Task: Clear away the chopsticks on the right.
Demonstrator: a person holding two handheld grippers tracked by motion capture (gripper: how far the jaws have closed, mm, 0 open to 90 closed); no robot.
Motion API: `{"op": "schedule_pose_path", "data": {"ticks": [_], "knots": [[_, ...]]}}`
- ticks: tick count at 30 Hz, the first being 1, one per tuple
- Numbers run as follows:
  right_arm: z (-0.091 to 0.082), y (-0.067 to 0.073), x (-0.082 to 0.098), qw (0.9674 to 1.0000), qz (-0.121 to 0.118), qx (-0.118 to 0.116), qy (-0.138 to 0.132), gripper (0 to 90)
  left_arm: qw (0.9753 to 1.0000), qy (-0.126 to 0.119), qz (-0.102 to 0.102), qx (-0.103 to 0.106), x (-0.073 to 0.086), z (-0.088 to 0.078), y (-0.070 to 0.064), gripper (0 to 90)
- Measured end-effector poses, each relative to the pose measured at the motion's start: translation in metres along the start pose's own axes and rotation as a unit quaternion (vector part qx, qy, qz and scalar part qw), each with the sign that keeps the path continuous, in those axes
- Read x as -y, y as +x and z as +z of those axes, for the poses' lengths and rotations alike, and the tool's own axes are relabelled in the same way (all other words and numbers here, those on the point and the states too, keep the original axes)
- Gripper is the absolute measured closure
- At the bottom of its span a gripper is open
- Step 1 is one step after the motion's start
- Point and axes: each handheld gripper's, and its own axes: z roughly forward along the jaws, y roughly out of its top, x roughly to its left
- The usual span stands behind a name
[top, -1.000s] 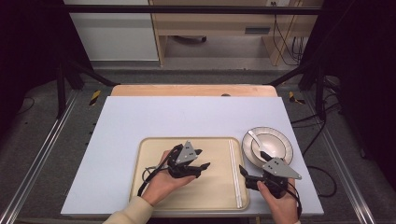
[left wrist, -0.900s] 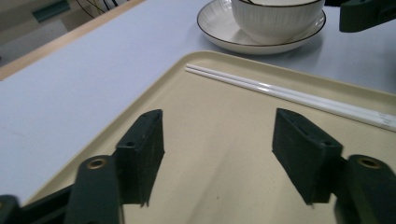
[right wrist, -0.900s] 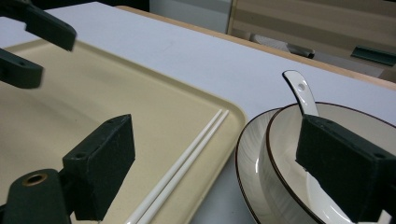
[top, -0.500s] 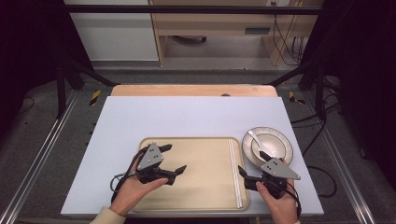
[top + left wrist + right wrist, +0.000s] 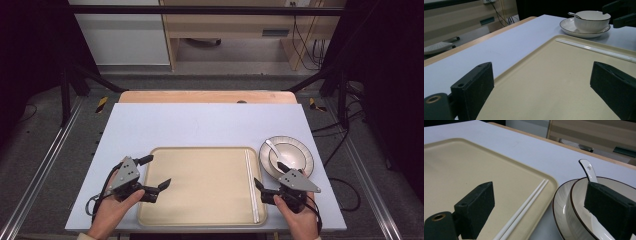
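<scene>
Found the left gripper [image 5: 159, 171] at the near-left corner of the tray [image 5: 200, 195], with fingers spread wide and gripping nothing: one out past the rim over the worktop [image 5: 200, 125], one over the tray's bed. Found the right gripper [image 5: 269, 175] equally wide and empty, with one finger above the tray's right edge by the chopsticks [image 5: 250, 185] and the other above the bowl [image 5: 290, 159].

Placed the tray flat on the near middle of the worktop. Placed the bowl on its saucer [image 5: 306, 172] just right of the tray, with a spoon [image 5: 272, 147] leaning inside.

Judged the step in hand to be a two-sided approach on the tray.

- Would have done best to lower each hand until the raised rim sat squarely between the fingers.
- Should then have closed both sides together and kept the tray level, lest the loose chopsticks roll.
- Needed particular care on the right, given the outer finger so near the bowl and saucer.

Could not tell whether any finger already touched the tray or hung just above it. Could not make out the spoon's lower end, hidden behind a finger in the right gripper view. Could not settle whether saucer and tray rim met or merely sat close.
</scene>
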Motion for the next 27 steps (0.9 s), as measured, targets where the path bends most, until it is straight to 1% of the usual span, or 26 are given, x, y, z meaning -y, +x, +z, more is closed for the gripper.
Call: {"op": "schedule_pose_path", "data": {"ticks": [1,5,7,10,12,14,16,19,21,25,27], "knots": [[0.0,0.0,0.0,1.0,-0.001,0.0,0.0,9.3,1.0,-0.003,-0.003,-0.004,0.002,-0.003,0.002,4.7],[0.0,0.0,0.0,1.0,0.001,-0.003,-0.001,9.2,0.9998,-0.009,-0.002,-0.019,0.01,-0.014,0.011,4.7],[0.0,0.0,0.0,1.0,0.001,-0.004,-0.002,9.1,0.9995,-0.014,-0.005,-0.027,0.015,-0.02,0.016,4.7],[0.0,0.0,0.0,1.0,0.003,-0.006,-0.002,9.0,0.9989,-0.024,-0.01,-0.04,0.023,-0.028,0.024,4.8],[0.001,0.0,0.0,1.0,0.003,-0.008,-0.002,8.9,0.9982,-0.03,-0.017,-0.048,0.027,-0.034,0.029,4.6],[0.001,0.0,0.0,1.0,0.006,-0.007,-0.002,8.9,0.9977,-0.034,-0.018,-0.056,0.031,-0.038,0.033,4.6],[0.001,-0.001,0.001,1.0,0.007,-0.006,-0.003,8.9,0.997,-0.039,-0.021,-0.063,0.035,-0.043,0.036,4.5],[0.001,-0.002,0.001,0.9999,0.015,-0.007,-0.004,8.7,0.9959,-0.049,-0.027,-0.071,0.04,-0.05,0.041,4.2],[0.001,-0.002,0.002,0.9998,0.017,-0.006,-0.004,8.5,0.9953,-0.052,-0.024,-0.078,0.043,-0.054,0.043,4.0],[-0.002,-0.002,0.004,0.9998,0.02,-0.008,-0.002,8.1,0.9943,-0.058,-0.026,-0.085,0.05,-0.063,0.045,3.7],[-0.003,-0.002,0.004,0.9997,0.023,-0.008,-0.002,8.1,0.9943,-0.059,-0.028,-0.084,0.054,-0.066,0.045,3.5]]}}
